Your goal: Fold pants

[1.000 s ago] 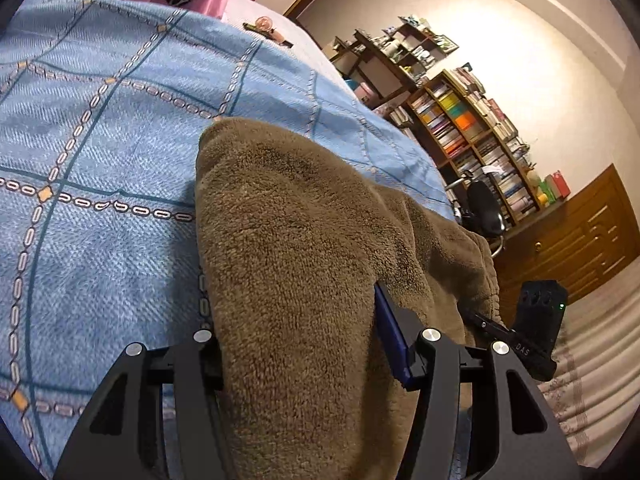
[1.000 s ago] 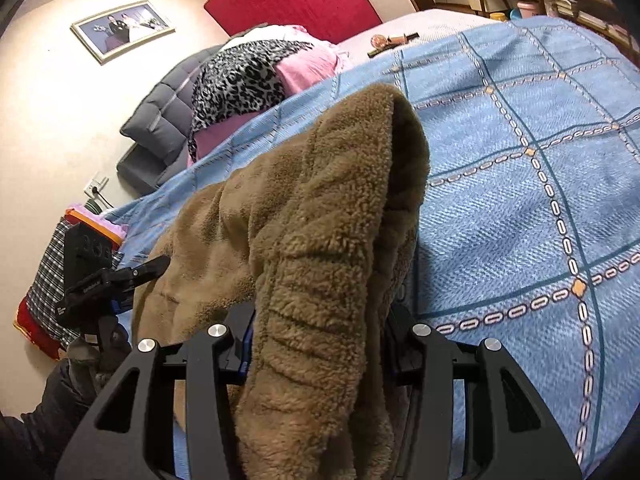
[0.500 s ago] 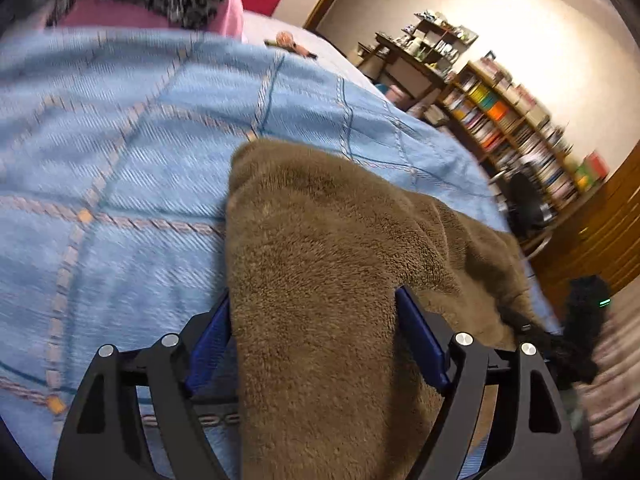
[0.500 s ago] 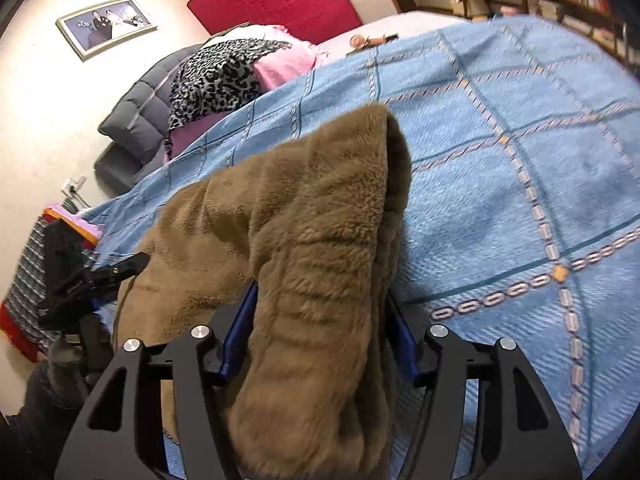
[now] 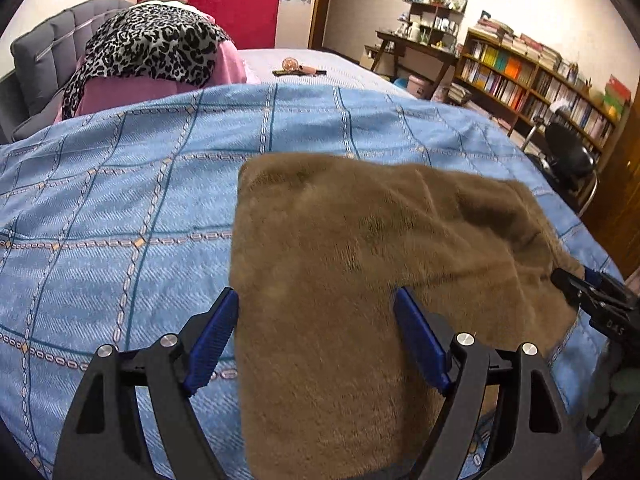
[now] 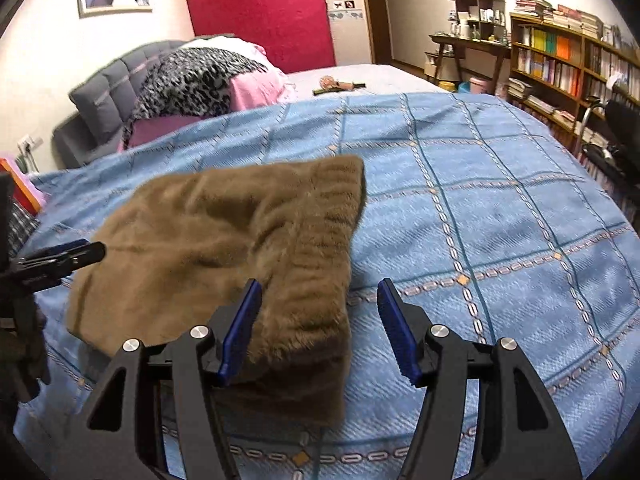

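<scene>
The brown fleece pants (image 5: 360,264) lay on the bed's blue checked bedspread (image 5: 120,208) as a compact folded rectangle; folding appeared largely complete, perhaps one tidying pass left. The left hand-held gripper (image 5: 316,344) and the right hand-held gripper (image 6: 316,326) both stood spread, straddling the fabric's near edge without pinching it. No containers were evident.

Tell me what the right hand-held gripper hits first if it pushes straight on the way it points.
Most likely the brown fleece pants: the right hand-held gripper angles down at their folded edge, which lies between its open pads, on the blue bedspread. Depth is hard to judge.
</scene>
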